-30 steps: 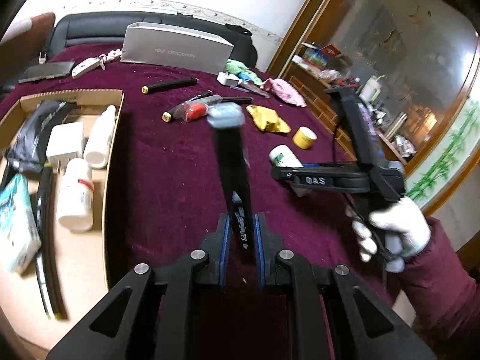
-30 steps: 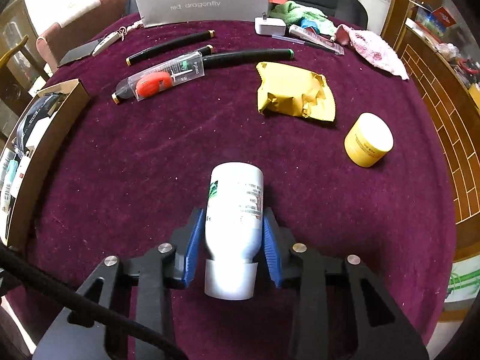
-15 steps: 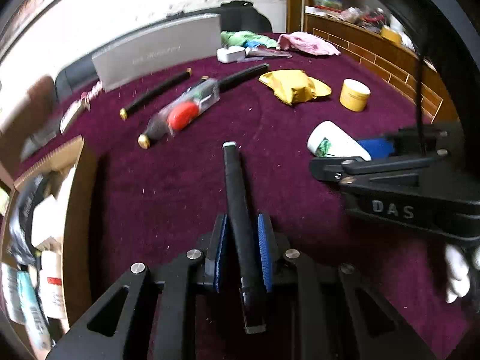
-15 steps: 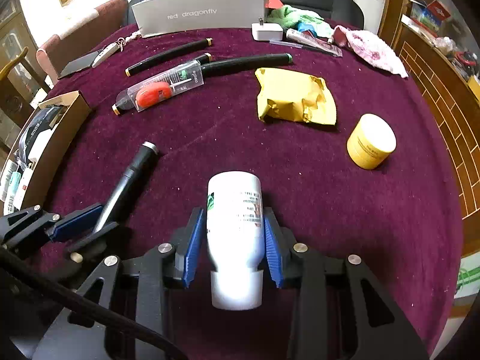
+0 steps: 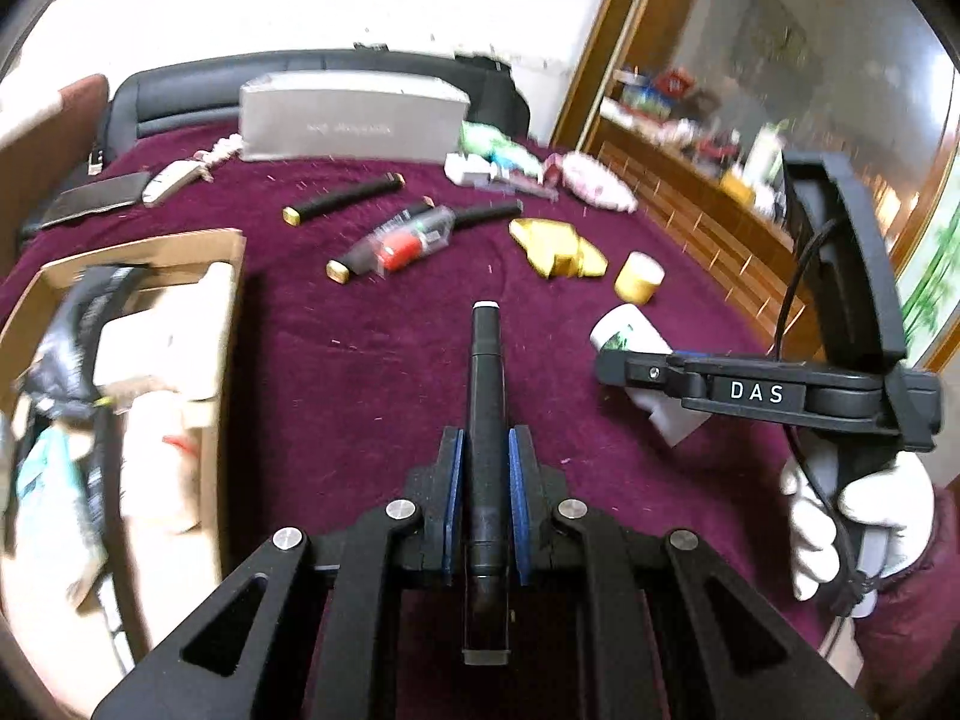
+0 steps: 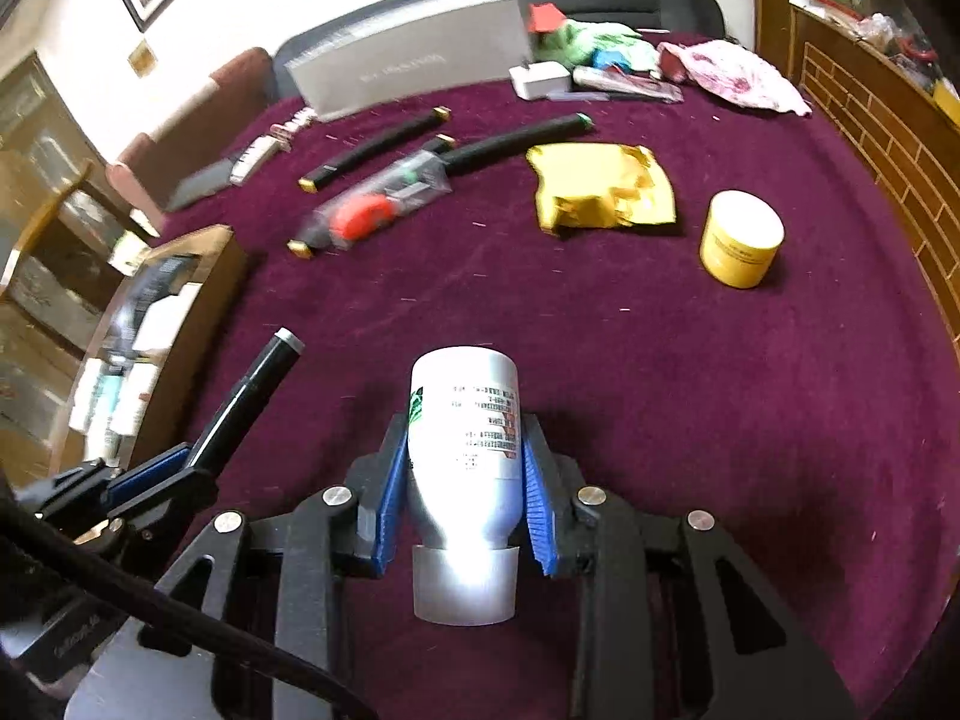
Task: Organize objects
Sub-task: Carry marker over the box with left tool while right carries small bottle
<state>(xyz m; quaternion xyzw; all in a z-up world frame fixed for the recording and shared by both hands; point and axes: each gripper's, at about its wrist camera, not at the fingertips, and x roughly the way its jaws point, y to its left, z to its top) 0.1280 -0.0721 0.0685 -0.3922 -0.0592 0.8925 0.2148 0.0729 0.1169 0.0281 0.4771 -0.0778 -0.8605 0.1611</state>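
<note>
Left wrist view: the black pen [image 5: 487, 438], upright a second ago, now lies forward along the left gripper [image 5: 486, 504] clamped tight on it, while the right gripper [image 6: 462, 498], just squeezing narrower, holds the one white bottle [image 6: 462, 438], one yellow jar [image 6: 741, 246] beyond.

The box [image 5: 228, 252] at the table's left edge is smeared by blur, so its contents cannot be told apart, and the picture's edge cuts off its near end. The lettering on the grey carton [image 5: 354, 120] at the far edge is unreadable. The right gripper [image 5: 606, 360] hides the middle of the white bottle [image 5: 624, 327]. The bottle's small print [image 6: 480, 426] is too fine to read. The pen's [image 5: 486, 420] rear end runs out of sight under the left gripper [image 5: 485, 450].
</note>
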